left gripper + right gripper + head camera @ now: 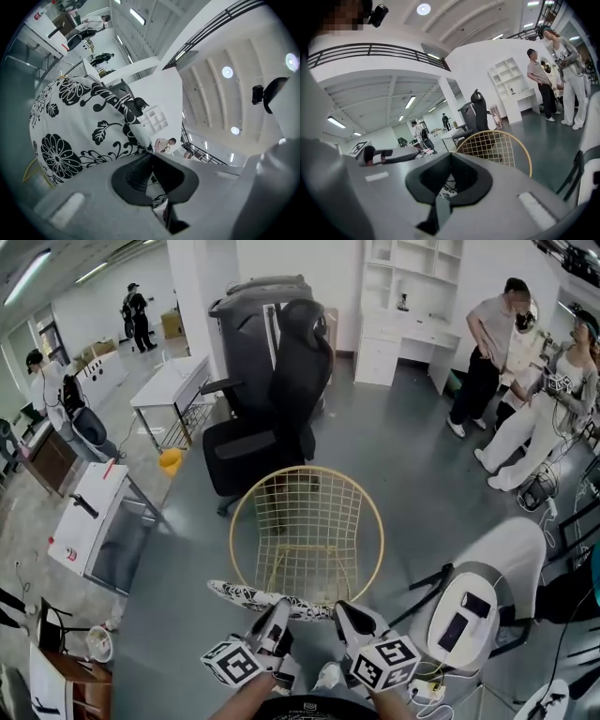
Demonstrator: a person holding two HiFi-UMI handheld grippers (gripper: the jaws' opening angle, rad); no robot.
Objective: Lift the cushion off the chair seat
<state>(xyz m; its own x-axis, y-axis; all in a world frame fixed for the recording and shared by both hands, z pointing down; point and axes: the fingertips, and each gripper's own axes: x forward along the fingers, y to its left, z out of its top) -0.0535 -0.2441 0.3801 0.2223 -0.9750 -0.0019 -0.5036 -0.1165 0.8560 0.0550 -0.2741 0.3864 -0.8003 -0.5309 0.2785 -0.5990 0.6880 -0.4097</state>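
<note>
- An open, grey-floored workroom (422, 474) is spreading out around the scene, with a black office chair (272, 418), a white table (169, 385) and white shelving at the back; several people (487, 343) are standing well off to the side.
- A gold wire chair (307, 531) is standing right in front of the person, its mesh seat showing bare.
- The black-and-white floral cushion (272, 600) is hanging edge-on at the chair's near rim, just beside the person, rather than lying in the seat.
- The left gripper (277, 613) is pinching the cushion's near edge, jaws closed with patterned fabric caught between them; the cushion is filling the left half of the left gripper view.
- The right gripper (343, 615) is doing the same a little further along that edge, its jaws clamped together on a sliver of the floral cloth.
- The lift itself looks to be in hand and nearly done: the cushion seems to be clearing the seat, though its far edge may be brushing the rim.
- Next, both grippers are likely needing to rise evenly and draw back together, keeping the pinch firm so the soft cushion is not sagging or slipping free.
</note>
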